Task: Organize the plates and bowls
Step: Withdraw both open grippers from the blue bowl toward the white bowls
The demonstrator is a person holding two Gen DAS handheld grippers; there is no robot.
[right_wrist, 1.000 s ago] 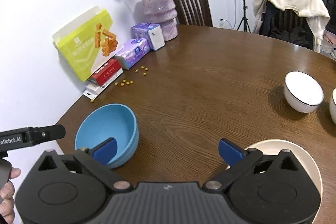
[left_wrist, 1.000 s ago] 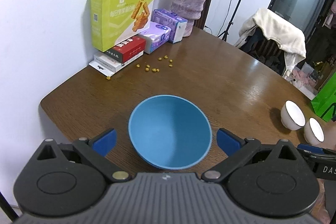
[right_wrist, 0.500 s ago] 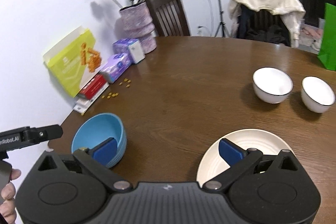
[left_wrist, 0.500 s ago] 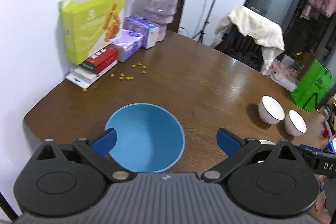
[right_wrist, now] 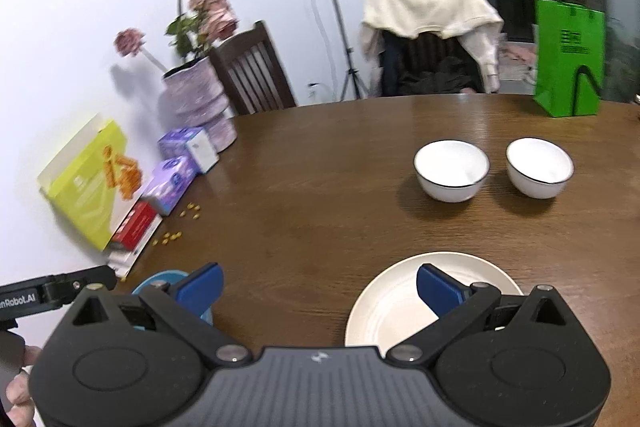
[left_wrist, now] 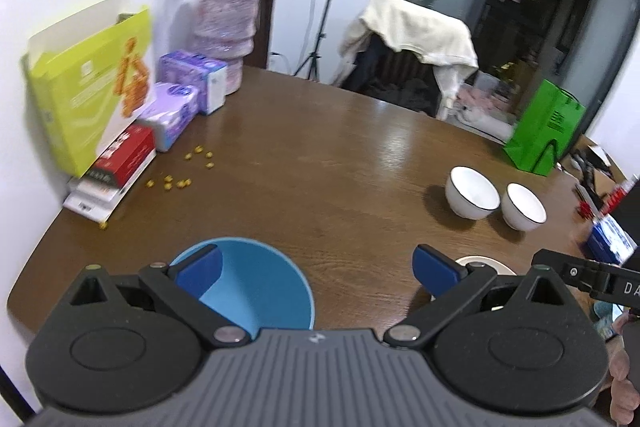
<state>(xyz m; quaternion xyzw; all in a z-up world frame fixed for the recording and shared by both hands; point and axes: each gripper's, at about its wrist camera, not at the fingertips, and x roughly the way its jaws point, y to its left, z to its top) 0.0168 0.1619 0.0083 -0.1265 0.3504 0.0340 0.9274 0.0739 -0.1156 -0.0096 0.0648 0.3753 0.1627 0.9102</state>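
The blue bowl (left_wrist: pixel 256 279) sits near the desk's (left_wrist: pixel 320 167) near-left edge, partly behind the left tool's (left_wrist: pixel 316 269) left pad. That tool is spread wide and holds nothing. The cream plate (right_wrist: pixel 404 299) lies to the bowl's right, under the right tool (right_wrist: pixel 318 285), which is likewise wide open and empty. Farther back on the right, two white bowls (right_wrist: pixel 451 170) with dark rims stand side by side, just apart. Along the wall are a yellow-green box (left_wrist: pixel 92 91), purple tissue packs (left_wrist: pixel 172 115), a vase of pink flowers (left_wrist: pixel 228 27) and scattered yellow bits (left_wrist: pixel 180 179). A green bag (right_wrist: pixel 568 59) stands at the far edge
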